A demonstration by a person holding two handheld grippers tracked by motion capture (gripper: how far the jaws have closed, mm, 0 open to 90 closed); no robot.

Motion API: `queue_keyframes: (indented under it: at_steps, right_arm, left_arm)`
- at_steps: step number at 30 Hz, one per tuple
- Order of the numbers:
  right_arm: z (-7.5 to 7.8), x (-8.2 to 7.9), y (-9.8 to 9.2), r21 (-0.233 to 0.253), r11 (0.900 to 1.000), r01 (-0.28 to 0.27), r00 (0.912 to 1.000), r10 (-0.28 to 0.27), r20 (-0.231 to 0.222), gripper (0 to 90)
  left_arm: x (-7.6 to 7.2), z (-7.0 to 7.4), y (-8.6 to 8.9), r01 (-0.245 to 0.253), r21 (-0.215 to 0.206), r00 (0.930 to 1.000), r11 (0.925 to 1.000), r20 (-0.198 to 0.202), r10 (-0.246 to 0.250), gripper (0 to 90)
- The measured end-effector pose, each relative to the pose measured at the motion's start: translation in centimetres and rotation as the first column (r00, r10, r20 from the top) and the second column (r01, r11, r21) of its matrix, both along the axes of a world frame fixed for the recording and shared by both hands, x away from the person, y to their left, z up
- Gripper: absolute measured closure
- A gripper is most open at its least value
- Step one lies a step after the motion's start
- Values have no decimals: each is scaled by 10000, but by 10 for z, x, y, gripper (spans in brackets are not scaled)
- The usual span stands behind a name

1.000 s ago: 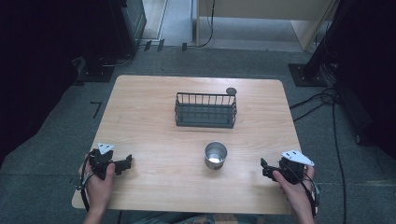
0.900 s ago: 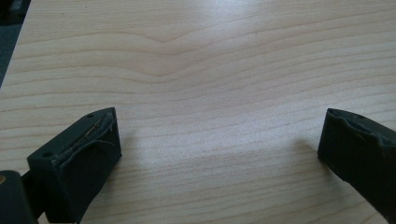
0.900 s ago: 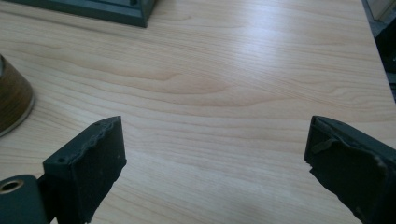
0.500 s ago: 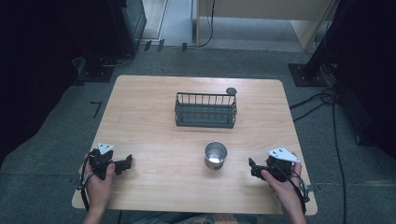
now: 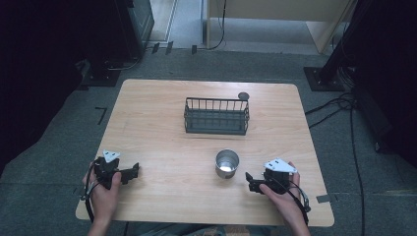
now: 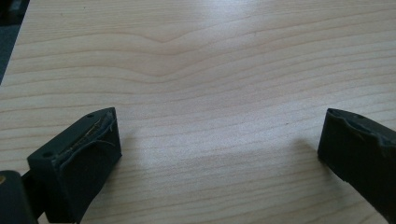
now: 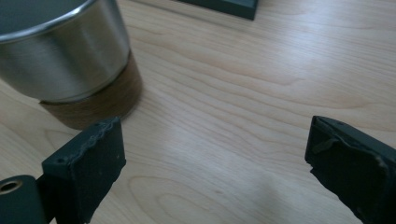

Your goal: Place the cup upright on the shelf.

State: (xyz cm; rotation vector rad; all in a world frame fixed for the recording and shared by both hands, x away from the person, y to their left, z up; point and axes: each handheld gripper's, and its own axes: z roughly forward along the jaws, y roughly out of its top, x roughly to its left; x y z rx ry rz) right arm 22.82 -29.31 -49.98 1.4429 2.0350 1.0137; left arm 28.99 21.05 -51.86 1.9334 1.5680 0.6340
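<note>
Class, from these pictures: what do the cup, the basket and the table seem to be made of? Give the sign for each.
Cup: probably steel, brushed and shiny, with a band at its base that looks like wood.
Basket: seemingly metal wire, dark matte coating; thin bars with gaps.
Table: pale wood or a wood-look laminate; grain lines show, and which it is stays open.

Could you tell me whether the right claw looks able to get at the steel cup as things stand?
Probably yes: the right claw is open and sits just beside the steel cup, with bare table between them. The cup lies off to one side, so the claw must swing toward it.
</note>
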Motion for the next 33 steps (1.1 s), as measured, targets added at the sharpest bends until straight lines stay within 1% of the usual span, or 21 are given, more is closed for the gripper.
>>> queue_keyframes:
  at_steps: [2, 3, 5, 6, 8, 12, 14, 16, 25, 26, 33]
  right_arm:
    - [-1, 0, 2, 22, 10000, -75, 10000, 75, -15, 44]
    - [-3, 0, 7, 35, 9998, -215, 9998, 215, -53, 47]
    - [-3, -1, 9, 59, 9997, -234, 9997, 235, -81, 48]
    - [-4, -1, 13, 64, 9992, -395, 9992, 396, -100, 49]
    - [-4, -1, 14, 88, 9989, -450, 9989, 451, -82, 50]
    - [-4, -1, 24, 189, 9968, -776, 9969, 777, -73, 53]
    - [-4, -1, 26, 184, 9966, -807, 9967, 809, -60, 54]
    - [-4, -1, 32, 245, 9947, -1000, 9950, 1001, -19, 56]
    - [-4, 2, 43, 338, 9911, -1290, 9916, 1289, 42, 58]
    - [-3, 3, 46, 423, 9902, -1328, 9911, 1327, 52, 59]
    - [-1, 7, 57, 562, 9862, -1556, 9878, 1549, 164, 60]
  left_arm:
    - [0, 0, 0, 2, 2, 10000, 10000, -1, -2, 0]
    - [0, 0, 0, 3, 1, 10000, 10000, -1, -3, 0]
    - [0, 0, 0, 1, 1, 10000, 10000, -1, -1, 0]
    - [0, 0, 0, 3, 1, 10000, 10000, -2, -3, 0]
    - [0, 0, 0, 2, 2, 10000, 10000, 0, -2, 0]
    - [0, 0, 0, 0, -2, 10000, 10000, 1, 0, 0]
    - [0, 0, 0, -3, -2, 10000, 10000, 0, 3, 0]
    - [0, 0, 0, -4, -1, 10000, 10000, -1, 4, 0]
    - [0, 0, 0, -3, -2, 10000, 10000, 1, 3, 0]
    - [0, 0, 0, -6, -3, 10000, 10000, 2, 6, 0]
    - [0, 0, 0, -3, -3, 10000, 10000, 3, 3, 0]
